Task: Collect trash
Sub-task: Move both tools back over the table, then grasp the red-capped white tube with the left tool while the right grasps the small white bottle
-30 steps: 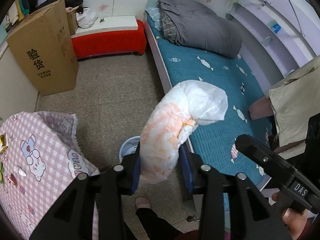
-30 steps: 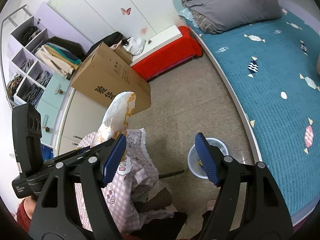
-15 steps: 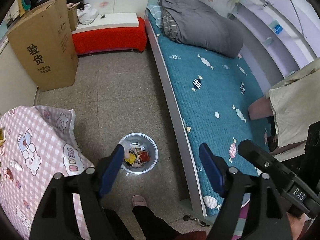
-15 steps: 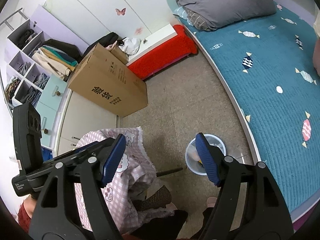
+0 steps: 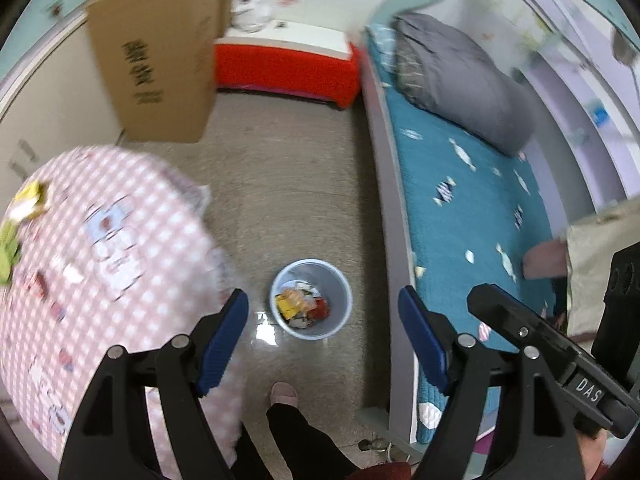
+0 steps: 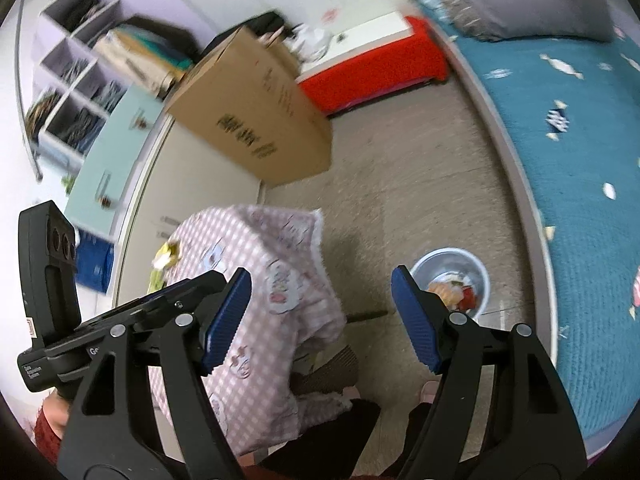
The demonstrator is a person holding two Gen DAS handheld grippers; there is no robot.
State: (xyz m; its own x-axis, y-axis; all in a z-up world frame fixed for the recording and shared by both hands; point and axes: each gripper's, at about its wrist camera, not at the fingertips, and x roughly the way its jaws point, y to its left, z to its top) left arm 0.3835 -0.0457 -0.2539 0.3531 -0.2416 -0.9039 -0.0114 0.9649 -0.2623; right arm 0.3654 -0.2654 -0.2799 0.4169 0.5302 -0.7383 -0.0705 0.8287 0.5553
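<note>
A small pale-blue waste bin (image 5: pixel 311 277) stands on the floor between the table and the bed, with colourful wrappers inside; it also shows in the right wrist view (image 6: pixel 450 264). My left gripper (image 5: pixel 323 336) is open and empty, high above the bin. My right gripper (image 6: pixel 321 319) is open and empty, above the table's edge. Yellow and green wrappers (image 5: pixel 30 200) lie on the pink checked tablecloth (image 5: pixel 100 240) at the far left; these wrappers also show in the right wrist view (image 6: pixel 166 256). The right gripper's body (image 5: pixel 560 368) shows at the lower right of the left view.
A large cardboard box (image 5: pixel 160 60) stands by the cabinets. A red bench (image 5: pixel 284 68) is at the far wall. A bed with a teal cover (image 5: pixel 472 208) and grey quilt (image 5: pixel 456 76) runs along the right. My slippered foot (image 5: pixel 283 394) is near the bin.
One second ago my left gripper held a white and orange plastic bag; it opened and the bag is gone from it. Both views have since swung left toward the table.
</note>
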